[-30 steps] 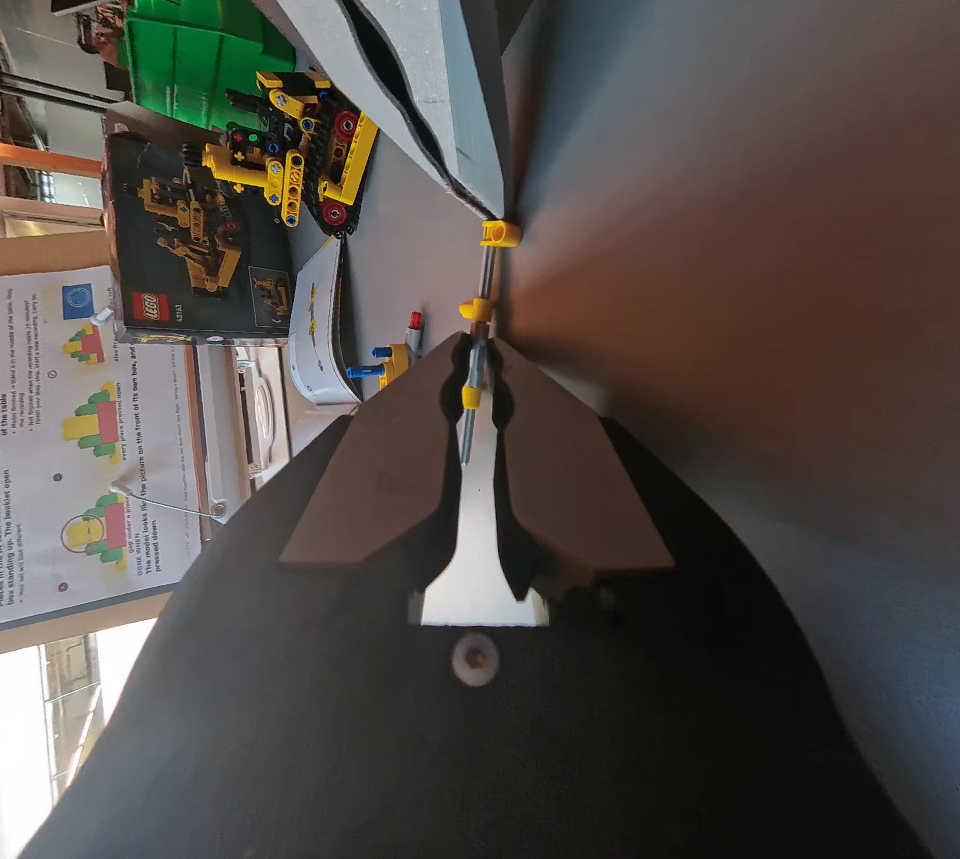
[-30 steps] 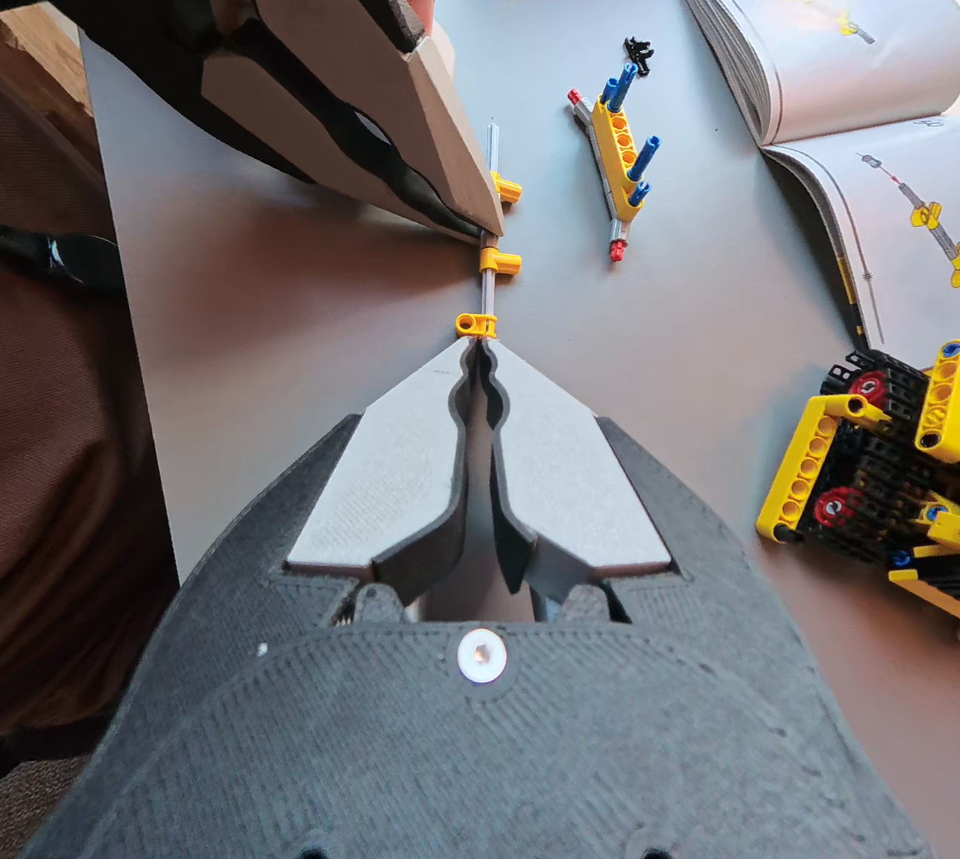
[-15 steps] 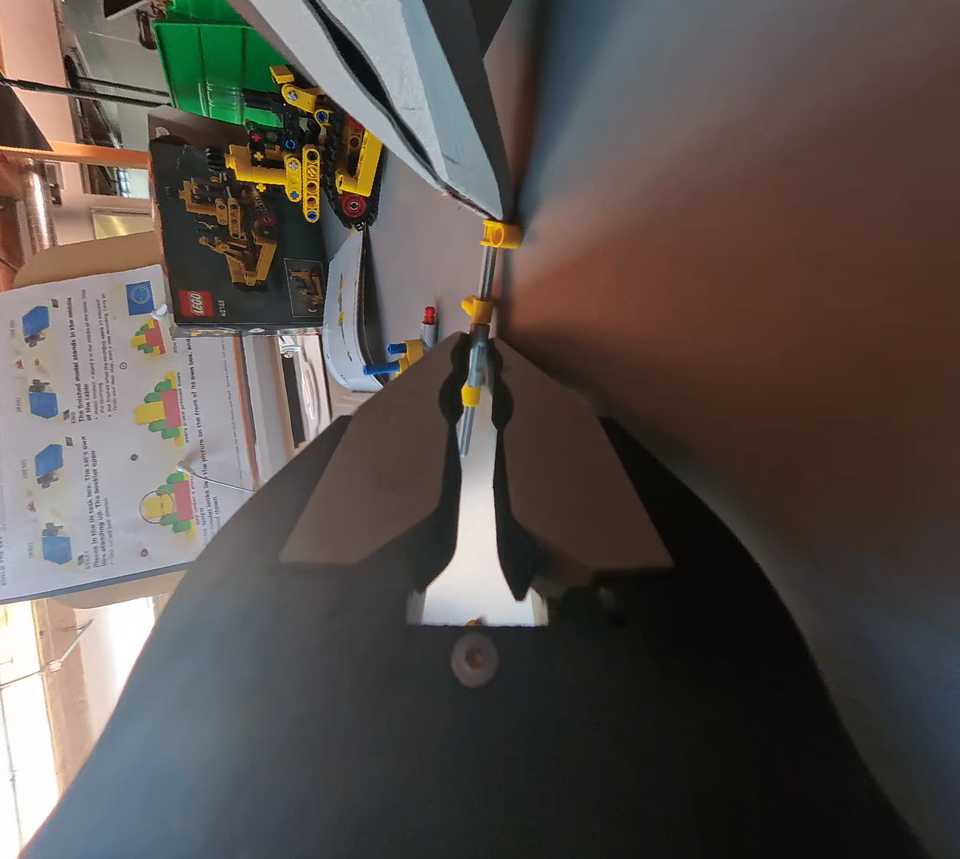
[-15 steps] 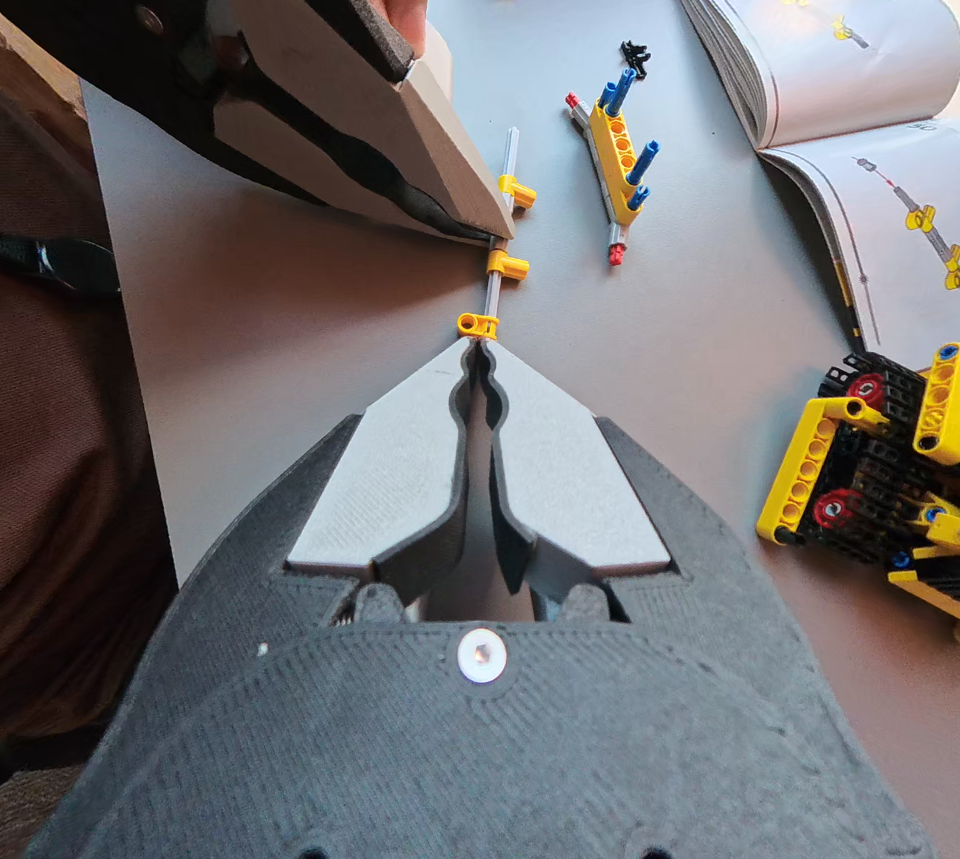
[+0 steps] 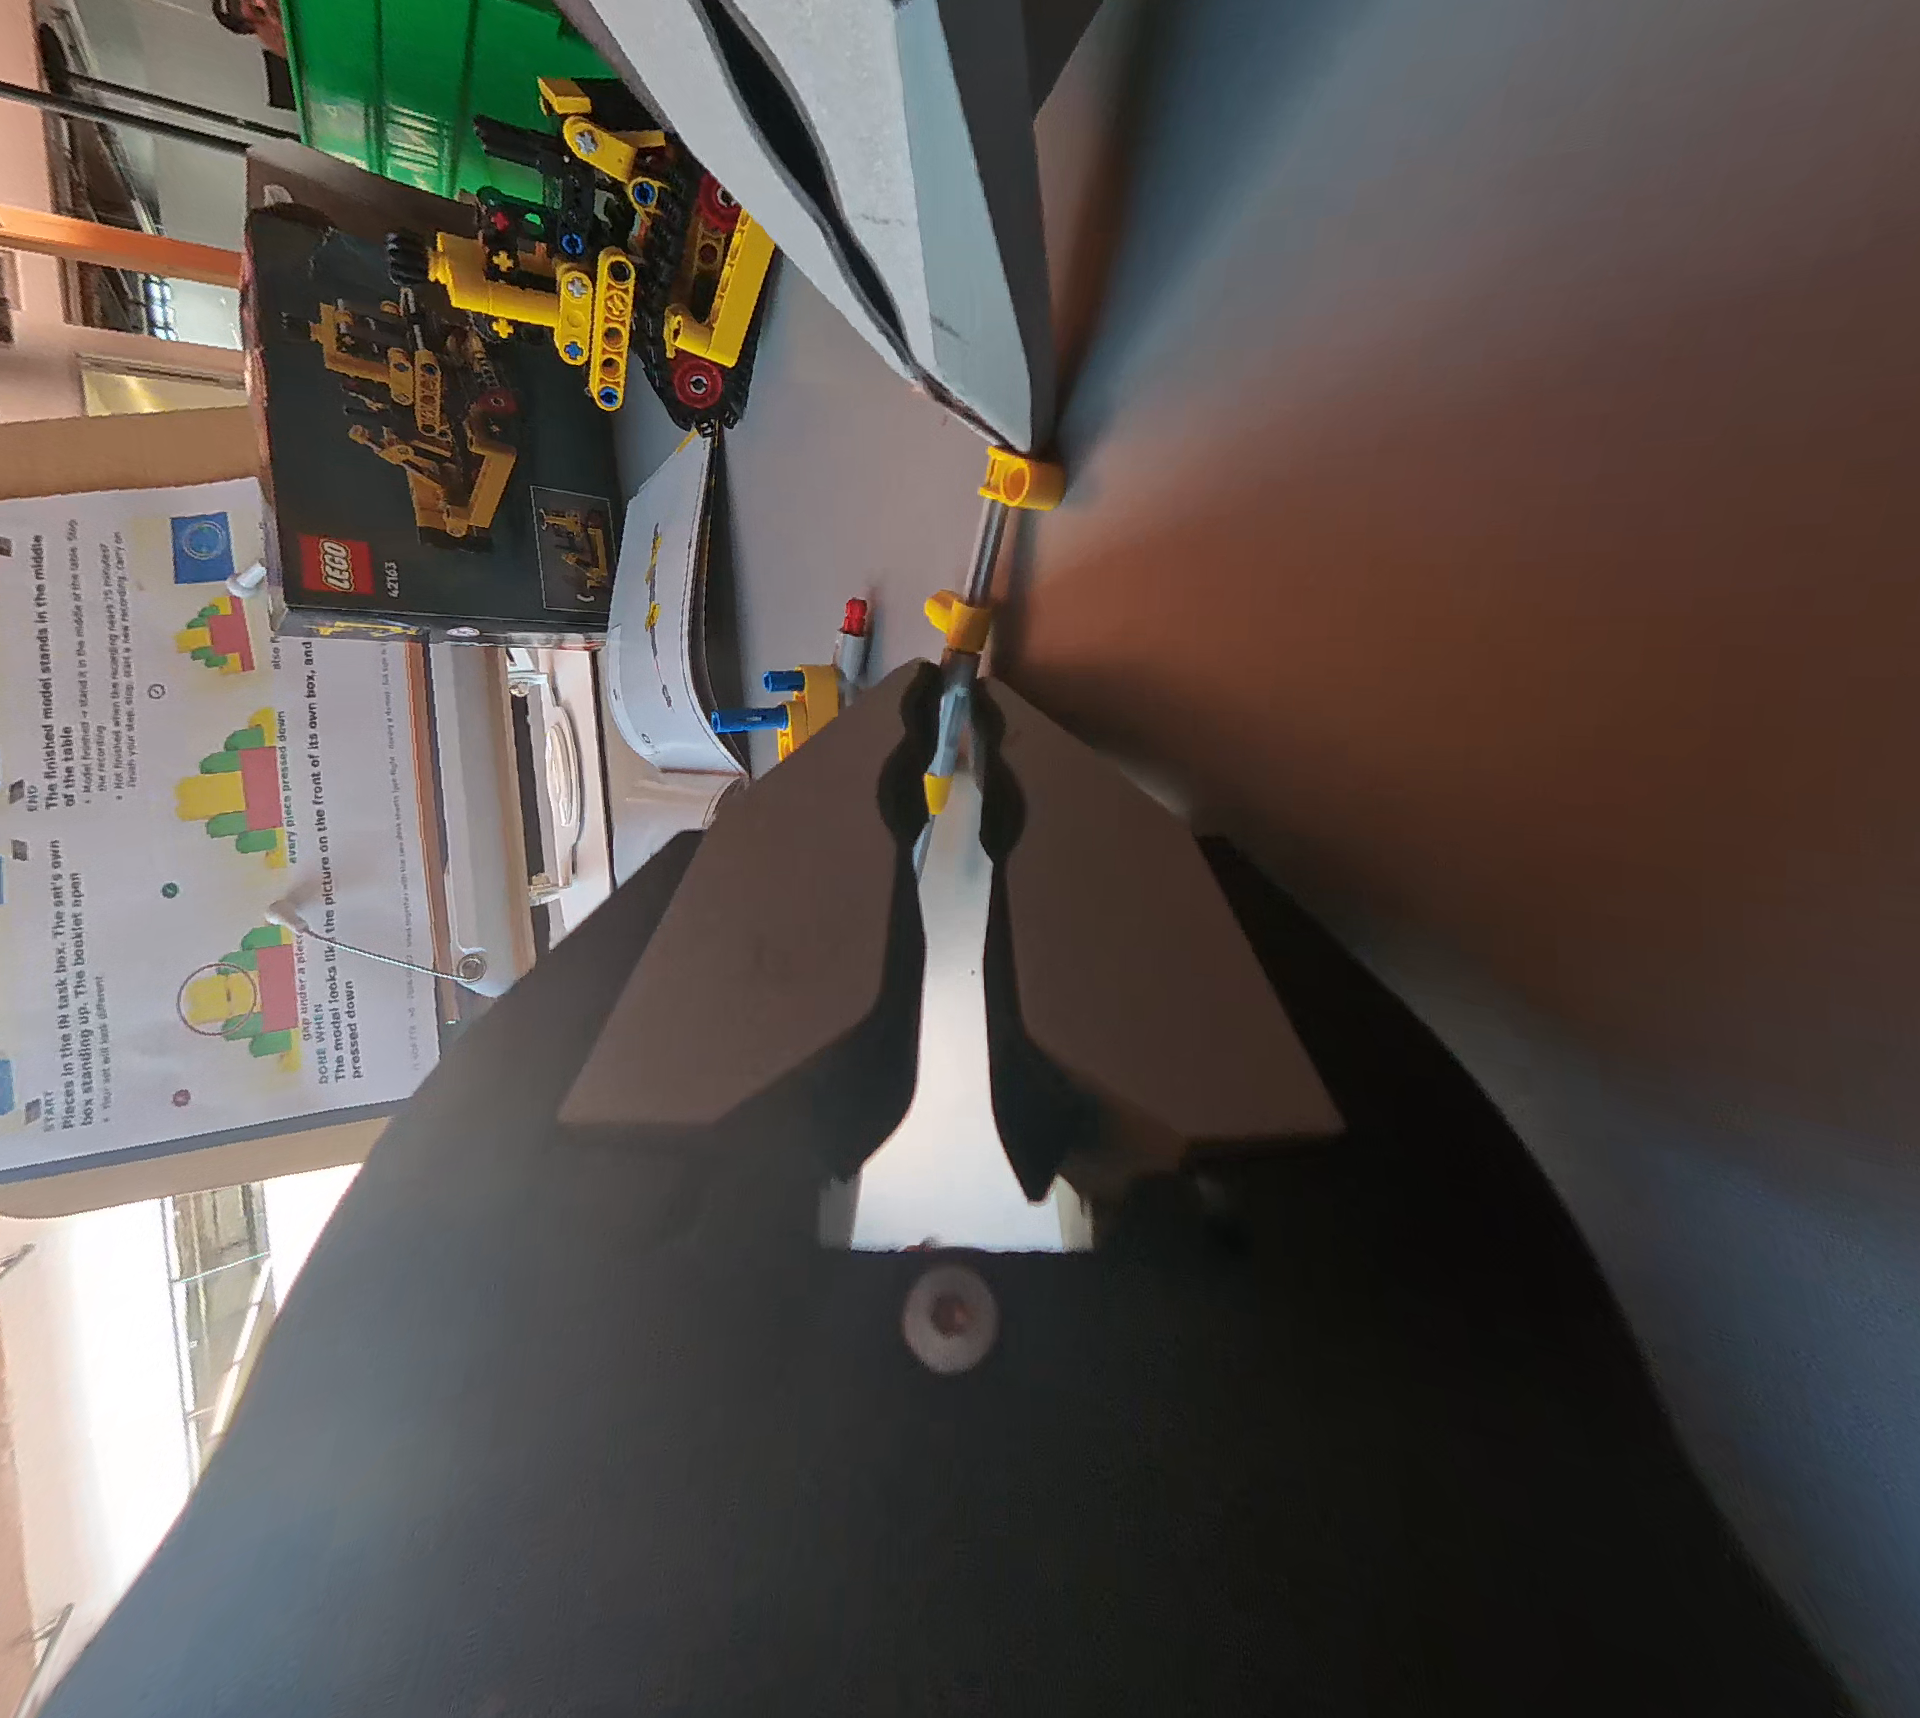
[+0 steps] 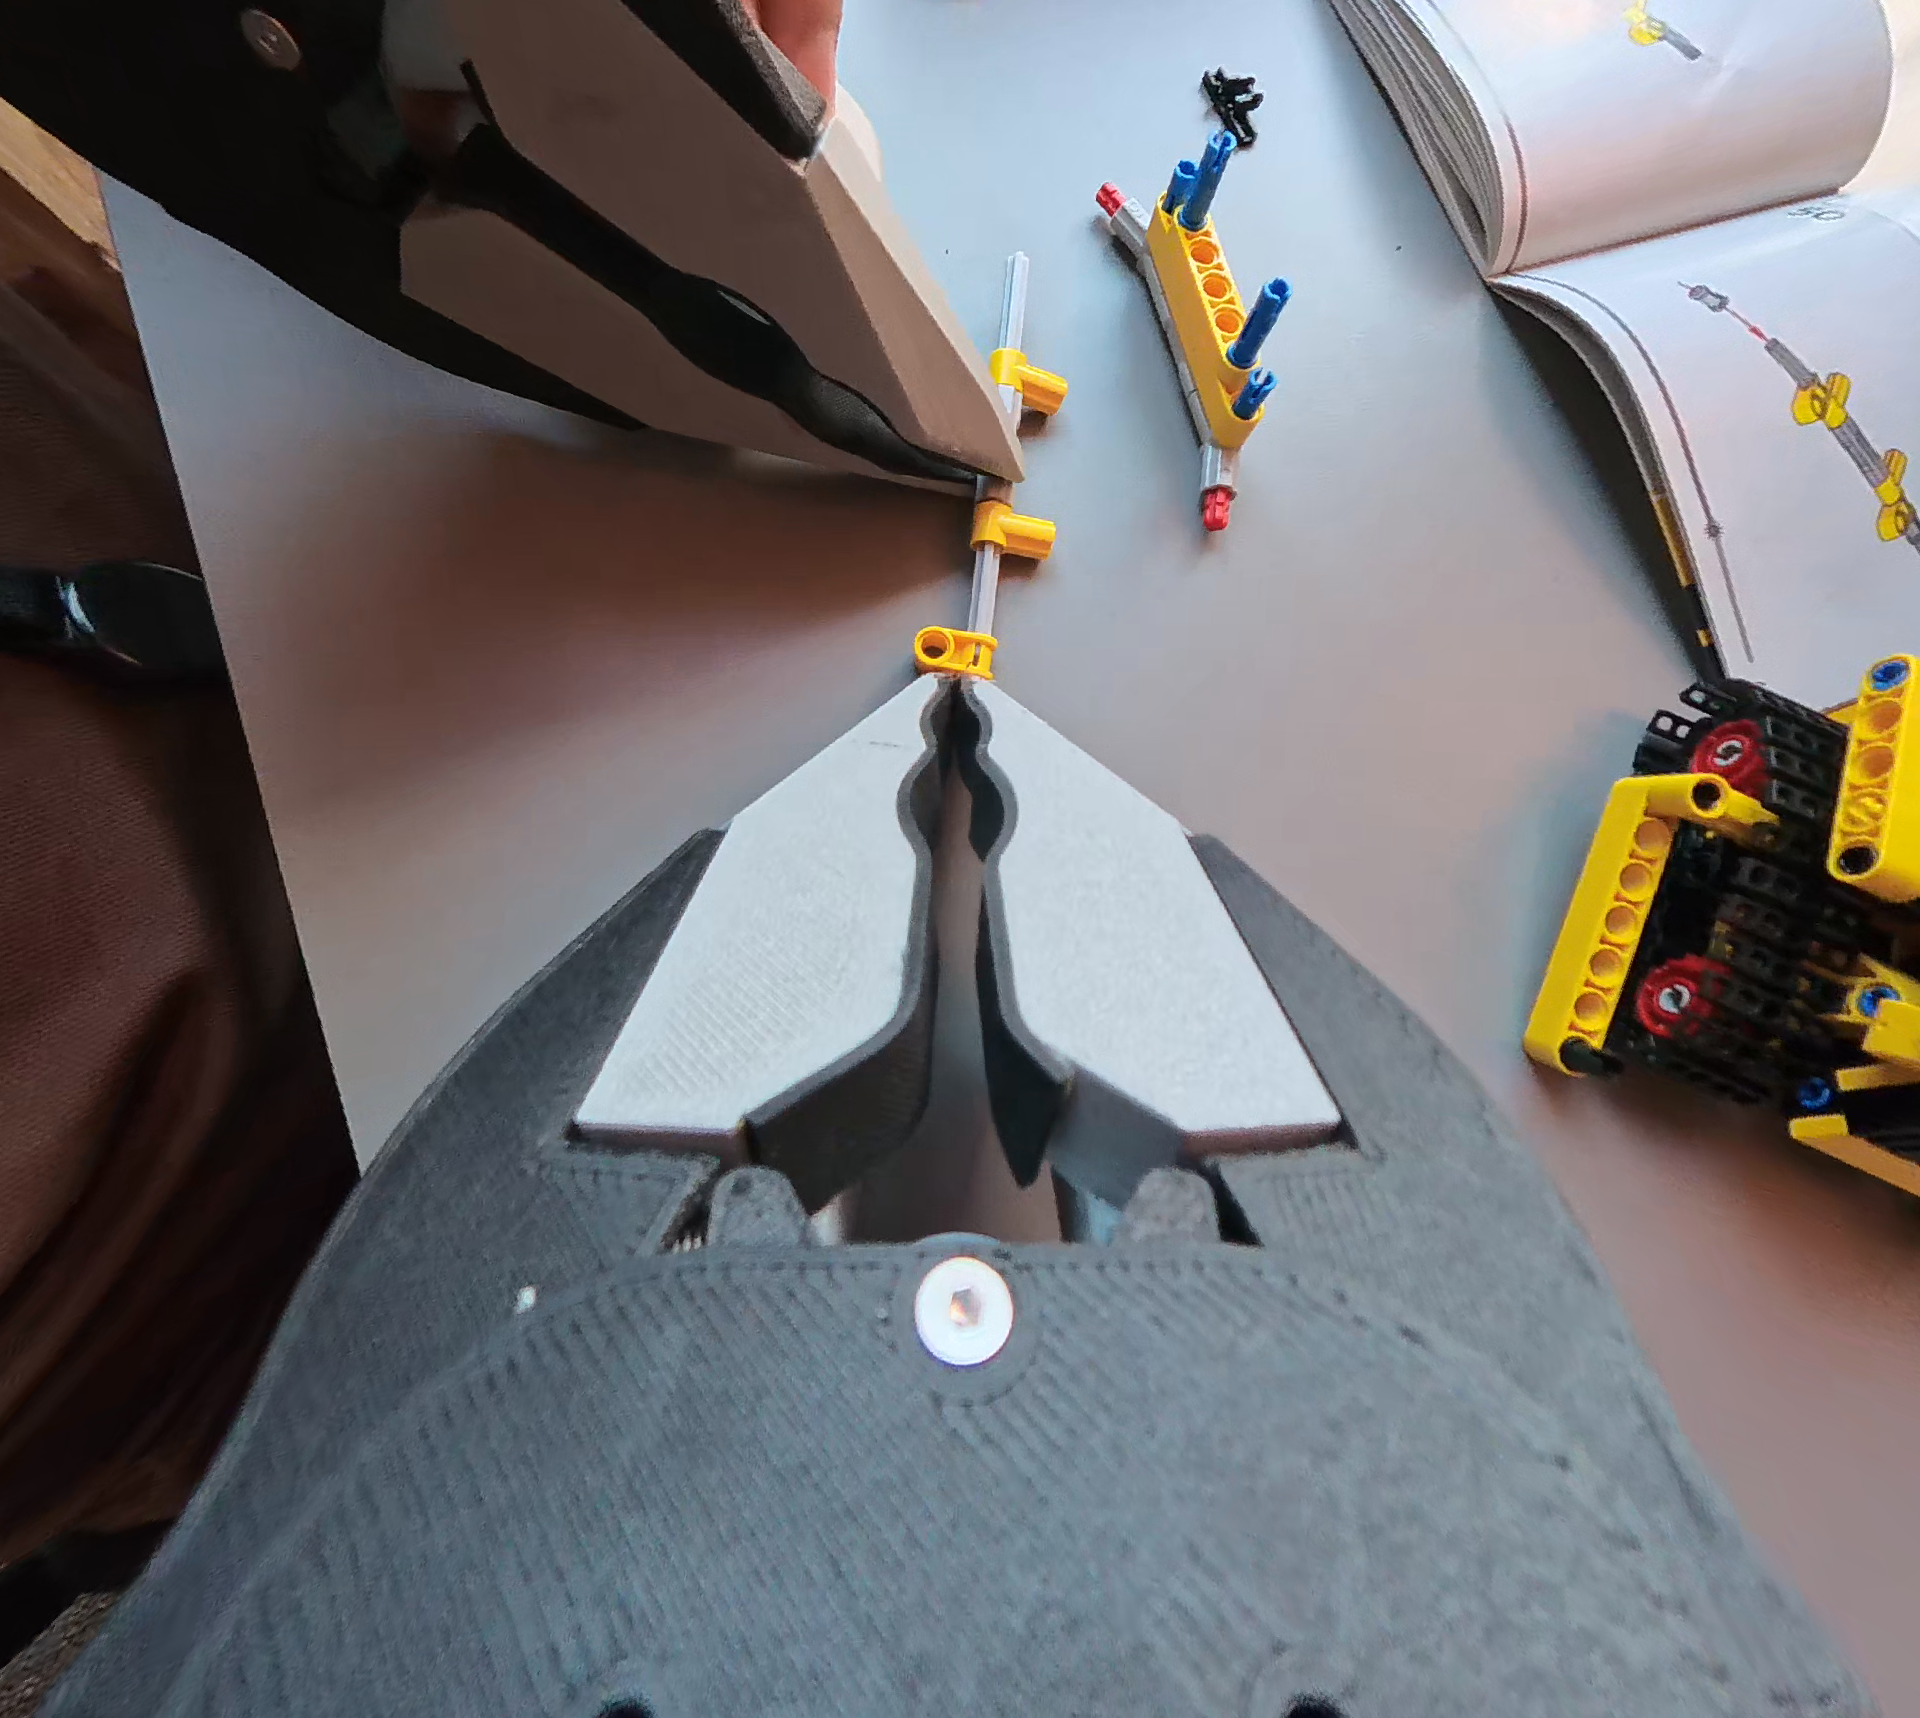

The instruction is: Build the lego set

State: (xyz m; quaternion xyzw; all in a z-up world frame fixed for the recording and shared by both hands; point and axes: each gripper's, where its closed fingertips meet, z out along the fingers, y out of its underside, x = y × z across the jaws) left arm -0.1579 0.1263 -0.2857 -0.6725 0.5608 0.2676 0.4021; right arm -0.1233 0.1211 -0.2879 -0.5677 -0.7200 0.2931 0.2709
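Both grippers, left (image 6: 992, 473) and right (image 6: 954, 689), were closed on one axle (image 6: 985, 577). It ran straight out from the right's jaws, across the left's.

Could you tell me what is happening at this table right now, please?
A person is building a toy set with two handheld grippers. The left gripper is shut on a thin grey axle rod carrying three small yellow connectors, gripping between the far two. The right gripper is closed at the rod's near end, against the nearest yellow connector. On the grey table lie a yellow beam with blue pins, an open instruction booklet and the partly built yellow-and-black vehicle.
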